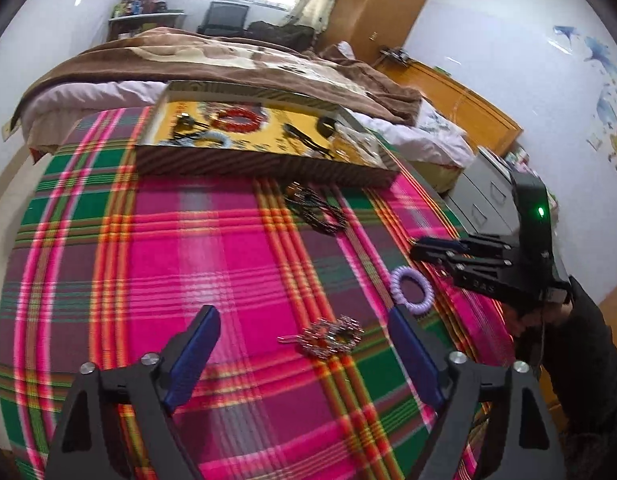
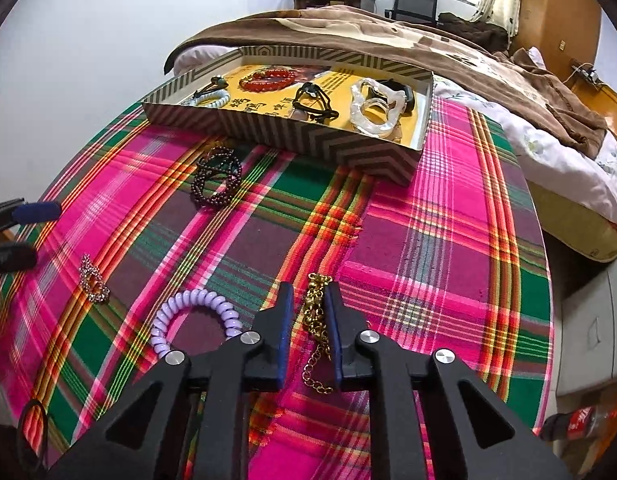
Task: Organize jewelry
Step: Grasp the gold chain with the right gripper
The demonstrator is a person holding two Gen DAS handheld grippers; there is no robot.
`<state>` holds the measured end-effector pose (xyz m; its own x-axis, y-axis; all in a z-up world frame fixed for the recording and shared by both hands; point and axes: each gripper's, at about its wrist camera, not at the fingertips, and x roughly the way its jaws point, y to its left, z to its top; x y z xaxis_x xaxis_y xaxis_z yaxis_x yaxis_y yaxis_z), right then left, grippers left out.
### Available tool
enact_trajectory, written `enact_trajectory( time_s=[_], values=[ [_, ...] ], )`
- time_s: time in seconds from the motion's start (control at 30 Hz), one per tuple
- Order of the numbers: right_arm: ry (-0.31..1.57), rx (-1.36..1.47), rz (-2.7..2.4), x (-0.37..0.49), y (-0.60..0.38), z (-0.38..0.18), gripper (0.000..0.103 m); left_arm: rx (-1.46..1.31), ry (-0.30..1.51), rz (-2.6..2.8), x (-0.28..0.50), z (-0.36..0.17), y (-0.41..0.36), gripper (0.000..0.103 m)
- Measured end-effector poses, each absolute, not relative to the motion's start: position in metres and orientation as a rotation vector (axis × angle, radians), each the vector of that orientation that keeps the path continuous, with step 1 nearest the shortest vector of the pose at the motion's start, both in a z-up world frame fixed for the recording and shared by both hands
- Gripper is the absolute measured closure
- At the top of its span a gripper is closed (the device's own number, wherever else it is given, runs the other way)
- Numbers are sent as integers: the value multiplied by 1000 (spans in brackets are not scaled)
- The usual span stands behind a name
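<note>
My left gripper [image 1: 304,316] stands open just above the plaid cloth, with a rhinestone hair clip [image 1: 324,336] lying between its blue pads, untouched. The same clip [image 2: 93,280] shows in the right wrist view, near the left gripper [image 2: 24,234]. My right gripper [image 2: 308,292] is shut on a gold chain [image 2: 314,312], whose tail hangs below the pads. It appears at the right edge in the left wrist view [image 1: 422,249]. A purple coil hair tie [image 2: 204,298] [image 1: 394,284] lies between the two grippers. A dark bead bracelet [image 2: 200,188] [image 1: 320,210] lies before the striped tray [image 2: 288,136] [image 1: 248,162].
The tray holds a red bead bracelet [image 2: 268,78], a clear clip [image 2: 374,110], black ties [image 2: 312,104] and a pale coil tie [image 2: 210,100]. A black hair tie [image 2: 32,428] lies at the cloth's near left edge. A bed [image 2: 428,40] stands behind, drawers [image 2: 592,320] and a bottle [image 2: 580,420] at right.
</note>
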<state>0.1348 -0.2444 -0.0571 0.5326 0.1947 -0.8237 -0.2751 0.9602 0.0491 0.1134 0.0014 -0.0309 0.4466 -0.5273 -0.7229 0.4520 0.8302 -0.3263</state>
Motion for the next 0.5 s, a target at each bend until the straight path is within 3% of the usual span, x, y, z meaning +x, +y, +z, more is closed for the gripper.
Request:
enact_trajectory(
  time_s=[0.03, 0.5],
  values=[
    [969, -86, 283, 134, -245, -57, 93, -81, 933, -611, 112, -32, -2, 16],
    [893, 75, 264, 124, -280, -37, 93, 58, 966, -604, 106, -49, -41, 16]
  ],
)
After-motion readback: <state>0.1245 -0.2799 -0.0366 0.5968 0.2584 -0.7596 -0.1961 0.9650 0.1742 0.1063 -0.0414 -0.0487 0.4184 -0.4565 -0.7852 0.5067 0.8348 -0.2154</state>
